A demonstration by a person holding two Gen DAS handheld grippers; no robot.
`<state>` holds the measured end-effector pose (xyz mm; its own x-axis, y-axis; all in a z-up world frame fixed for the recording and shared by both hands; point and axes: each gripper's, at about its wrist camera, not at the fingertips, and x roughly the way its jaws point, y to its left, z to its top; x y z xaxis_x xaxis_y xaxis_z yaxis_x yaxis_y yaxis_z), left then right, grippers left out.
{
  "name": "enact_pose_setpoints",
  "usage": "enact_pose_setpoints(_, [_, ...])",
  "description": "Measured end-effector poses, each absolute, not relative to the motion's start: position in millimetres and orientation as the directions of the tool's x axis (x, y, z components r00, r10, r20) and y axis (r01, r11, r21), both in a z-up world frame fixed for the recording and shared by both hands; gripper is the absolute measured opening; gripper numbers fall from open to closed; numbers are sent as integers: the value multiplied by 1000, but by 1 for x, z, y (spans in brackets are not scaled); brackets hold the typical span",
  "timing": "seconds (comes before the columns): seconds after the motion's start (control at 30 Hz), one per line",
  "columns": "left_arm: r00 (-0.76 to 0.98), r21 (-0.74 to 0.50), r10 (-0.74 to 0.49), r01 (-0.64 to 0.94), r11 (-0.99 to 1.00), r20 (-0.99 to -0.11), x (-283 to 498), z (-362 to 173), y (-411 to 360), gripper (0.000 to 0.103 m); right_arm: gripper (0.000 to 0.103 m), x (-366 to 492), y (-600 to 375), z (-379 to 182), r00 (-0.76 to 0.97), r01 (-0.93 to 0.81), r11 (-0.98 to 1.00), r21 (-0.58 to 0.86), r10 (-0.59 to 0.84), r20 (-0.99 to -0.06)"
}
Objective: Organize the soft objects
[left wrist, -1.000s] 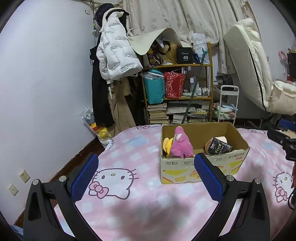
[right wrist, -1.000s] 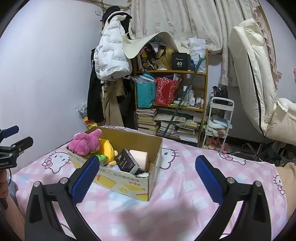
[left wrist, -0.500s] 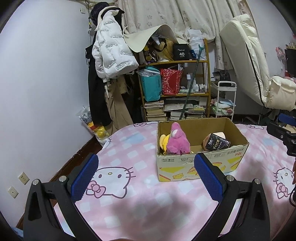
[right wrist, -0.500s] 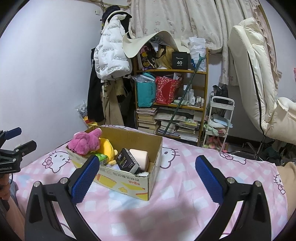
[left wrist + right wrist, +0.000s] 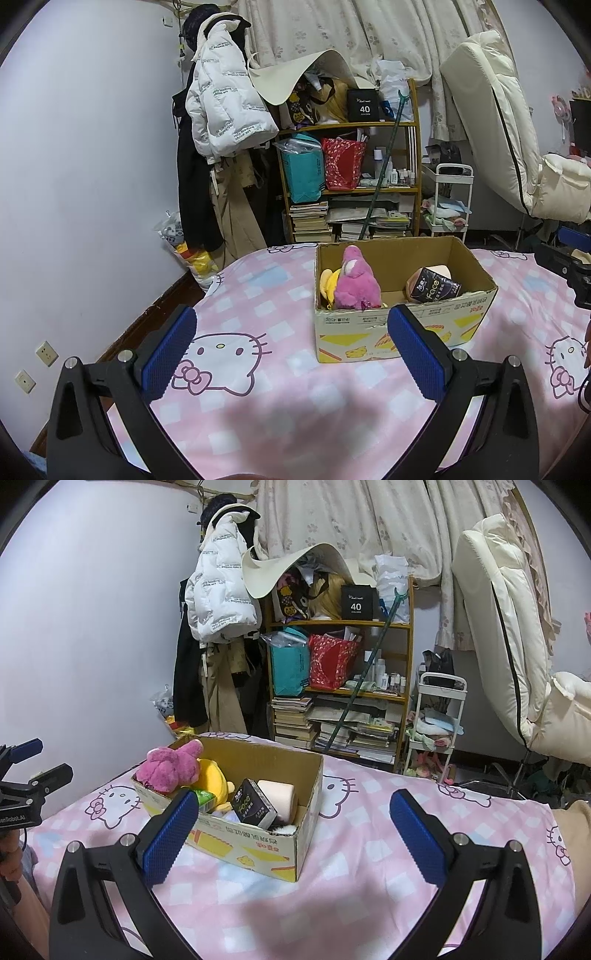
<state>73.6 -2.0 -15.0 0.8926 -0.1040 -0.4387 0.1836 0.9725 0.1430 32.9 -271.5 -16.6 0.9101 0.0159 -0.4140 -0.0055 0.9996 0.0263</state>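
Note:
A cardboard box (image 5: 402,334) (image 5: 255,843) stands on the pink Hello Kitty bed cover (image 5: 258,306). Inside it are a pink plush toy (image 5: 356,282) (image 5: 168,766), a yellow plush (image 5: 327,286) (image 5: 212,777), a black tissue pack (image 5: 436,288) (image 5: 255,805) and a pale pink roll (image 5: 279,795). My left gripper (image 5: 291,352) is open and empty, hovering above the cover in front of the box. My right gripper (image 5: 293,834) is open and empty, near the box's right corner. The left gripper also shows at the left edge of the right wrist view (image 5: 26,786).
A wooden shelf (image 5: 351,184) full of bags and books stands beyond the bed. Coats (image 5: 225,110) hang at the wall on the left. A white trolley (image 5: 448,199) and a folded cream mattress (image 5: 495,122) stand at the right.
The left gripper has drawn back and tilted slightly; the box sits a little farther off and more central in its view. The right gripper has barely moved. Both stay open.

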Motion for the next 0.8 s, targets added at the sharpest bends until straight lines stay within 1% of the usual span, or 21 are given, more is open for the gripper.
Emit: enact_pose_setpoints(0.8, [891, 133, -128, 204, 970, -435, 68, -12, -6, 102, 103, 33, -273, -26, 903, 4, 1000, 30, 9, -429])
